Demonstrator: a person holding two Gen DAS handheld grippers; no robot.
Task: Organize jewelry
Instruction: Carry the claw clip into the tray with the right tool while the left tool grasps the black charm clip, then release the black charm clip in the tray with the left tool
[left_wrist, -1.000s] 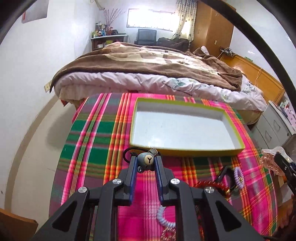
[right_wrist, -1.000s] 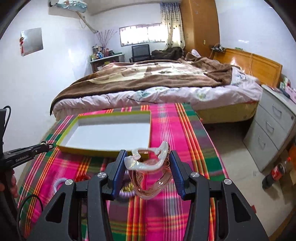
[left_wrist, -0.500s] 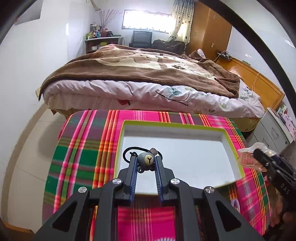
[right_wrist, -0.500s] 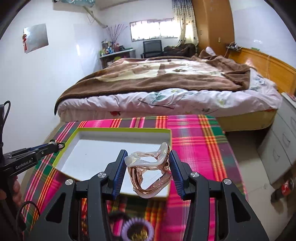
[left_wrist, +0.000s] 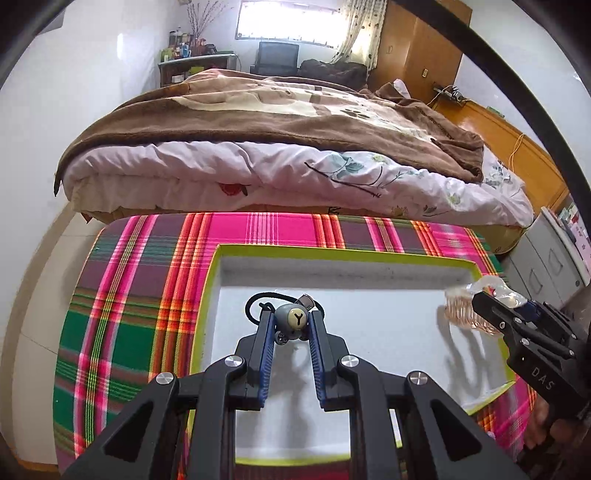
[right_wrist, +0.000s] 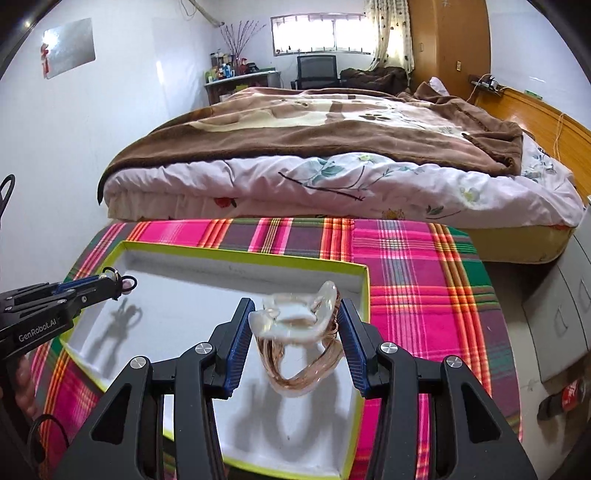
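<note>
My left gripper (left_wrist: 291, 325) is shut on a grey bear-head hair tie (left_wrist: 293, 320) with a black elastic loop, held above the left part of the white tray with a green rim (left_wrist: 210, 295). My right gripper (right_wrist: 295, 321) is shut on a clear pink hair claw clip (right_wrist: 299, 343), held above the right part of the same tray (right_wrist: 236, 254). In the left wrist view the right gripper (left_wrist: 476, 299) and the clip (left_wrist: 461, 310) show at the tray's right side. In the right wrist view the left gripper (right_wrist: 118, 282) shows at the tray's left edge.
The tray lies on a table with a pink and green plaid cloth (left_wrist: 122, 314). A bed with a brown blanket (left_wrist: 277, 122) stands just behind the table. Grey drawers (right_wrist: 554, 325) stand on the right.
Both grippers have moved forward from the near side of the table to over the tray, each still holding its item. The loose jewelry on the cloth has dropped out of view.
</note>
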